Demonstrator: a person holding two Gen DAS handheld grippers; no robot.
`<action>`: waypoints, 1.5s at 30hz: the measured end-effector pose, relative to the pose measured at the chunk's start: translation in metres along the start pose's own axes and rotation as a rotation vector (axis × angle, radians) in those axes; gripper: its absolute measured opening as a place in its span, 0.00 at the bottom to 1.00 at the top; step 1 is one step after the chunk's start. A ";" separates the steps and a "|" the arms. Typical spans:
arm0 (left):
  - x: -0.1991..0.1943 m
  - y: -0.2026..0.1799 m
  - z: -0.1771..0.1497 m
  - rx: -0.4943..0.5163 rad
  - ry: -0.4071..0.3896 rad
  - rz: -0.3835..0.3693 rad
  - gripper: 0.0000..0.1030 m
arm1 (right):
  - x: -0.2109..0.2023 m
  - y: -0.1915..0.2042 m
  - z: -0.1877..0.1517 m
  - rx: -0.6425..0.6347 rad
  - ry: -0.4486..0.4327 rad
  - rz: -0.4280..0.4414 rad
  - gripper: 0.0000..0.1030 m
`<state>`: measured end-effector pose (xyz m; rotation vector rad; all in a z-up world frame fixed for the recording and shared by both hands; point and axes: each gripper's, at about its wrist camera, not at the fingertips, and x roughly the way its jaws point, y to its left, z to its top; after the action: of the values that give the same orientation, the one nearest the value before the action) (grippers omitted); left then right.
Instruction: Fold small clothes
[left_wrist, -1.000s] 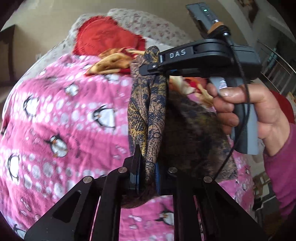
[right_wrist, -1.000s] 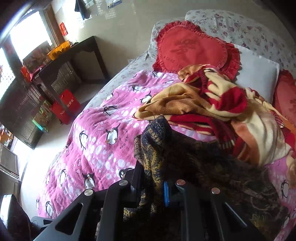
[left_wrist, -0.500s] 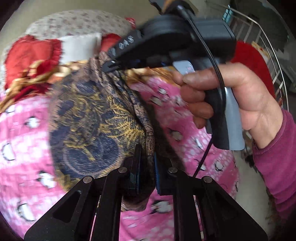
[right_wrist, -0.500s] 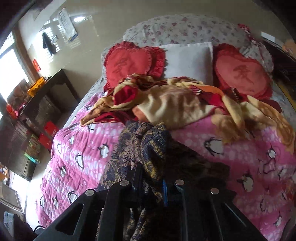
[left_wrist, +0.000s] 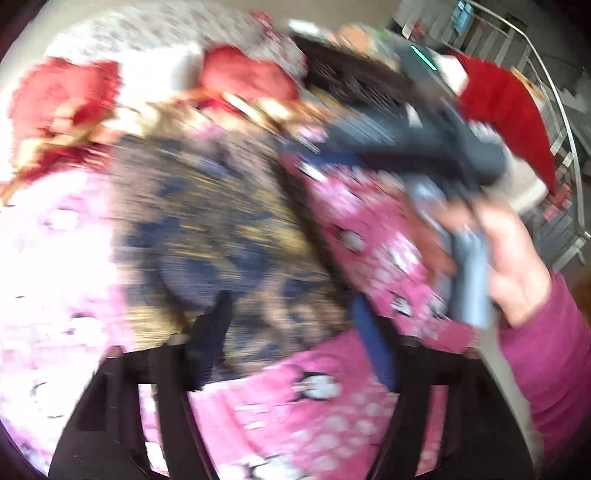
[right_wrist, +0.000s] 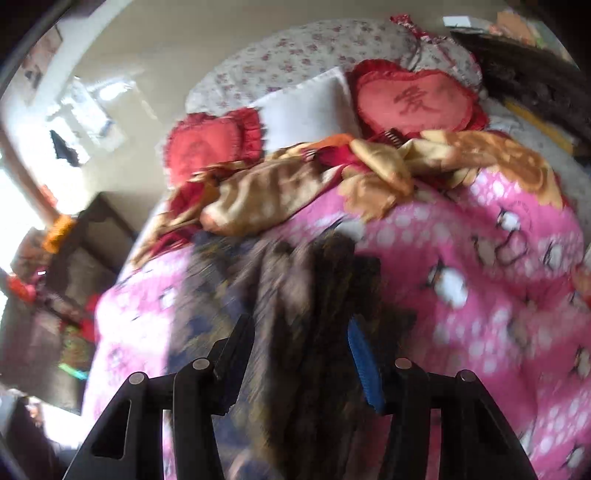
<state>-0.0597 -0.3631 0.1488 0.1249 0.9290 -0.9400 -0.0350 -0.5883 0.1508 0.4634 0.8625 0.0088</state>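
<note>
Both tools stand apart right now, nothing clamped. My left gripper (left_wrist: 291, 328) has its fingers wide, w/ the dark patterned garment (left_wrist: 218, 236) lying just ahead of and partly between them on the pink penguin quilt (left_wrist: 332, 406). My right gripper (right_wrist: 301, 354) is likewise spread; the cloth runs out in front of it, bunched into lengthwise folds between the fingers, the blue pad (right_wrist: 364, 365) on the right-hand finger bare. In the left view that tool shows up ahead and to the right, held in the bare right hand (left_wrist: 509, 266).

Handling: thin, limp woven fabric, navy and gold paisley-type print, prob. a scarf or light top; motion blur is heavy so I can't call the exact weave. It should weigh next to nothing, drape and slide easily, and won't hold a crease unless pressed flat. Best hold is at an edge or corner, pinching one layer only, one tool per corner, then pulling taut before laying over.

Beyond the garment: a crumpled gold-and-red blanket (right_wrist: 306, 184), two red heart cushions (right_wrist: 413, 99) w/ frilled rims, a white pillow (right_wrist: 310, 110). Quilt is soft and puffy, so the cloth may snag slightly when dragged.
</note>
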 end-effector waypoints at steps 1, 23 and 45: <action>-0.007 0.011 -0.001 -0.008 -0.025 0.033 0.69 | -0.005 0.005 -0.013 -0.008 0.008 0.038 0.49; 0.066 0.065 -0.044 -0.141 0.127 0.185 0.69 | 0.016 -0.002 -0.010 0.113 -0.097 0.011 0.69; 0.075 0.054 -0.042 -0.147 0.128 0.222 0.69 | 0.021 -0.002 -0.009 0.029 -0.086 -0.238 0.35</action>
<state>-0.0276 -0.3580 0.0530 0.1610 1.0762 -0.6621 -0.0281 -0.5824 0.1303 0.3836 0.8291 -0.2411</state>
